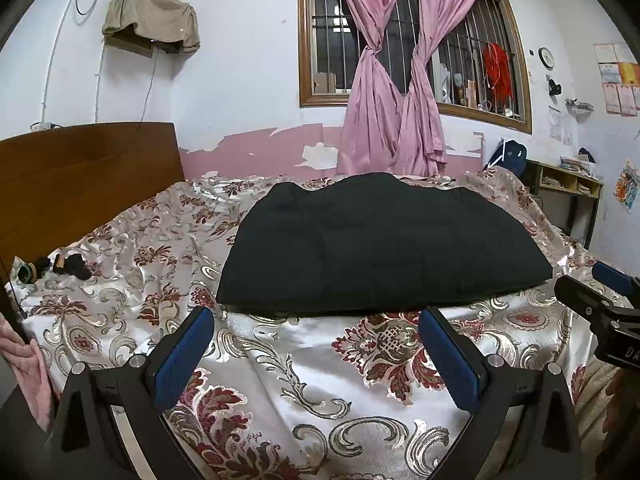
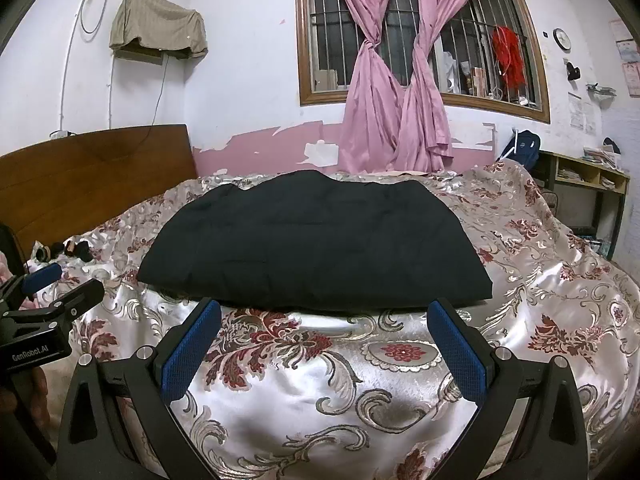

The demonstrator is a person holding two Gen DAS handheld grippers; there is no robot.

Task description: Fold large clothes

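Across the middle of both frames lies the folded black padded garment [image 1: 380,248] [image 2: 316,244], a broad flat bundle resting on the shiny floral satin bedspread [image 1: 312,368] [image 2: 320,376], its near edge running just above the fingertips of each tool.

At the bottom of the left wrist view, the left gripper [image 1: 316,324] stands wide, its blue-padded fingers [image 1: 184,356] spread far apart with only bedspread between them. It holds nothing, and the tips sit just short of the garment's near hem; whether they brush it I cannot tell. This tool also shows at the left edge of the right wrist view [image 2: 60,280], jaws parted there too.

At the bottom of the right wrist view, the right gripper [image 2: 324,316] is likewise spread wide and empty, its blue pads [image 2: 460,352] flanking bare satin just below the garment's edge. It appears again at the right edge of the left wrist view [image 1: 588,280].

Toward the upper part of each frame hang pink knotted curtains [image 1: 392,92] [image 2: 396,92] before a barred window, and a brown wooden headboard [image 1: 80,176] [image 2: 92,172] stands at the left.
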